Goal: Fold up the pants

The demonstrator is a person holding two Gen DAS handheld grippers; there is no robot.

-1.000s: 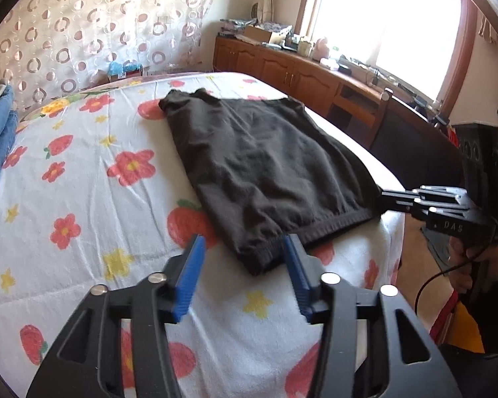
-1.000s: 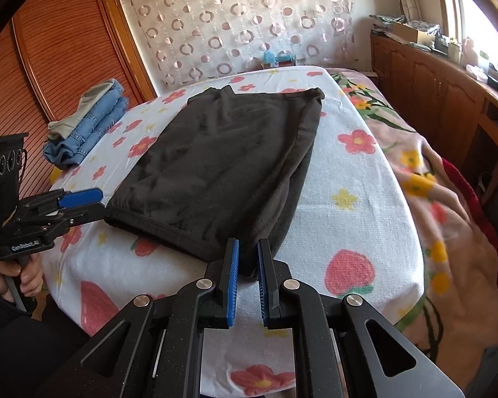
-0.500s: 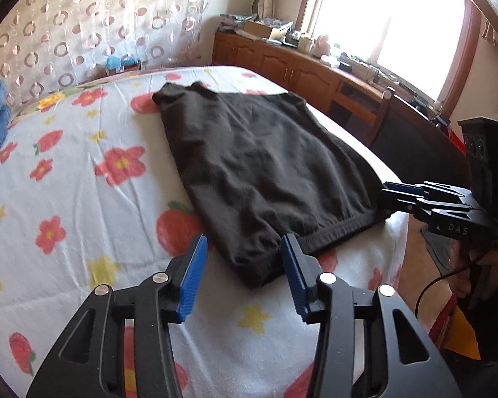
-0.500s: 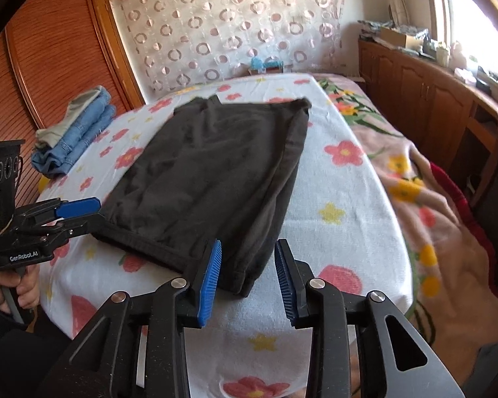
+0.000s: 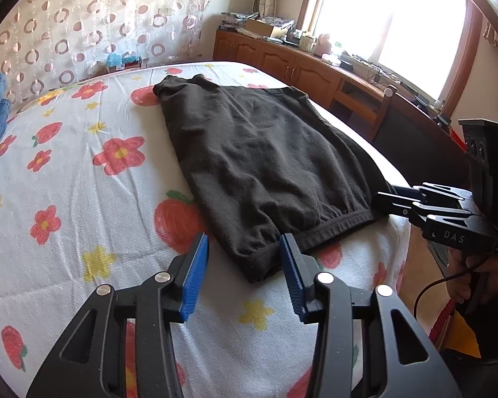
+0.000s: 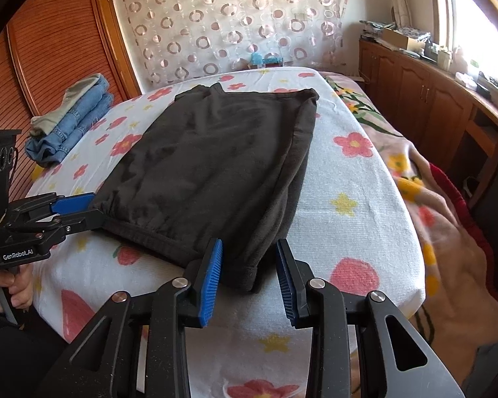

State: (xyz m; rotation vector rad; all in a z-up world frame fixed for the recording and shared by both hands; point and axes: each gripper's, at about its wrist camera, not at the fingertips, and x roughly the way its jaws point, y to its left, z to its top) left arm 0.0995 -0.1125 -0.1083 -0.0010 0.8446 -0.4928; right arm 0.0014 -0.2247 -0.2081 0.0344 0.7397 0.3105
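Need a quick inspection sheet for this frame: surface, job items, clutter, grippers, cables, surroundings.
Surface: bed with a white flowered cover, lightly wrinkled.
Job's things: black pants lying folded and flat, waistband end toward the near edge.
Clutter: stack of folded jeans at the far left of the bed; small blue item by the curtain, too small to identify.
Grippers: left gripper open, jaws on either side of the near left corner of the pants; right gripper open, jaws on either side of the near right corner. Neither grips cloth.
Cables: black cable hanging from the right gripper's handle.
Surroundings: wooden cabinets under a bright window; wooden wardrobe on the left.
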